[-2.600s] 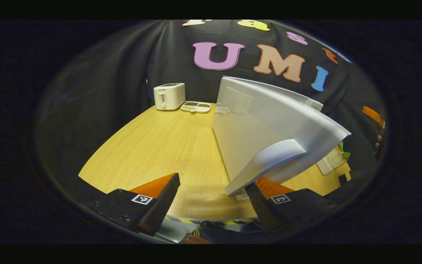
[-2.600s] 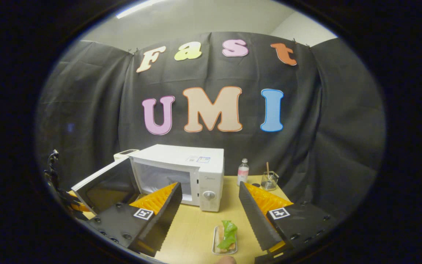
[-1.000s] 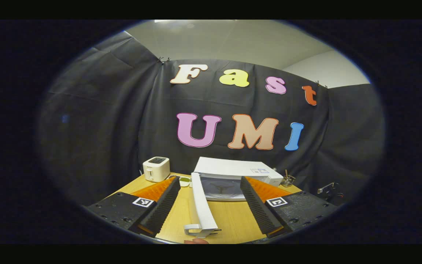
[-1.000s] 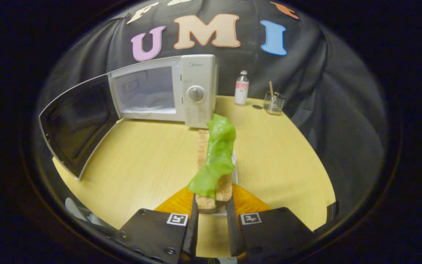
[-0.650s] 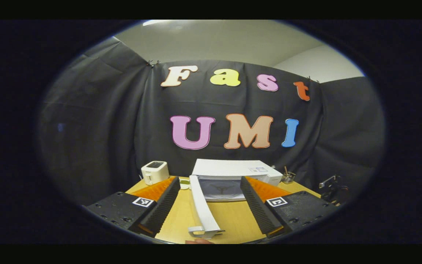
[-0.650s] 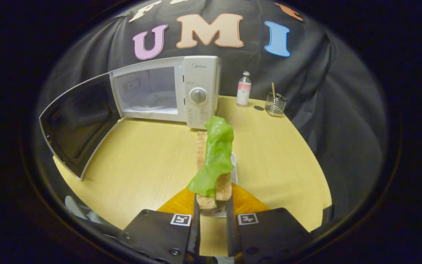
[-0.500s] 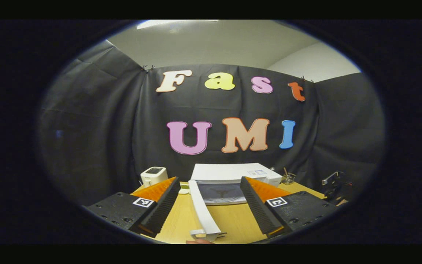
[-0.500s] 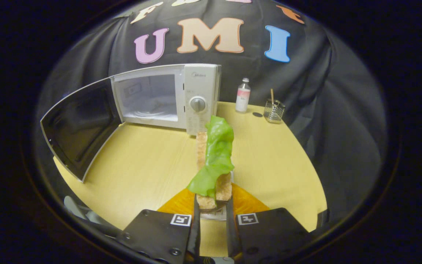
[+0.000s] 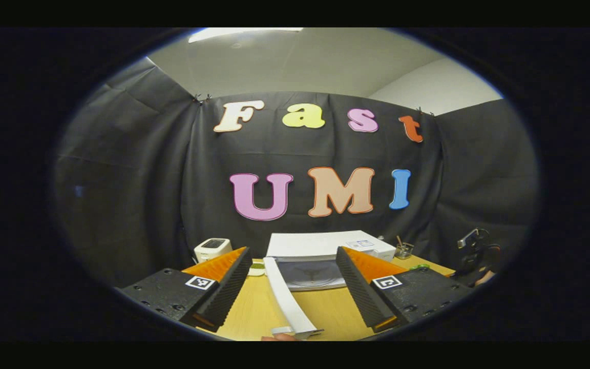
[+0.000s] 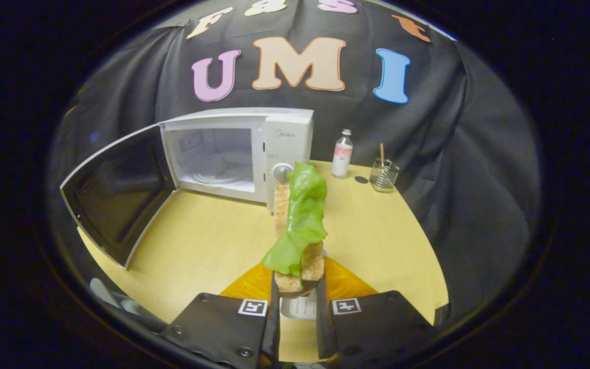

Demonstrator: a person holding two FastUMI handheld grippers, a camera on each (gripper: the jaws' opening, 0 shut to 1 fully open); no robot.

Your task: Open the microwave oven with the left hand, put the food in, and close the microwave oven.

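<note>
Microwave cavity (image 10: 218,159) seen ahead-left of right gripper (image 10: 295,307); door (image 10: 116,195) swung fully open leftward. Toast with lettuce leaf (image 10: 299,230) clamped between both fingers at near end, raised off table (image 10: 197,246), long axis pointing toward oven. Left gripper (image 9: 292,292) held wide apart, nothing gripped, facing door edge.

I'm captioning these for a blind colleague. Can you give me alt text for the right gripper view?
The right gripper is shut on a slice of toast topped with green lettuce, held above a wooden table. Behind stands a white microwave with its door swung open, beside a small bottle.
</note>
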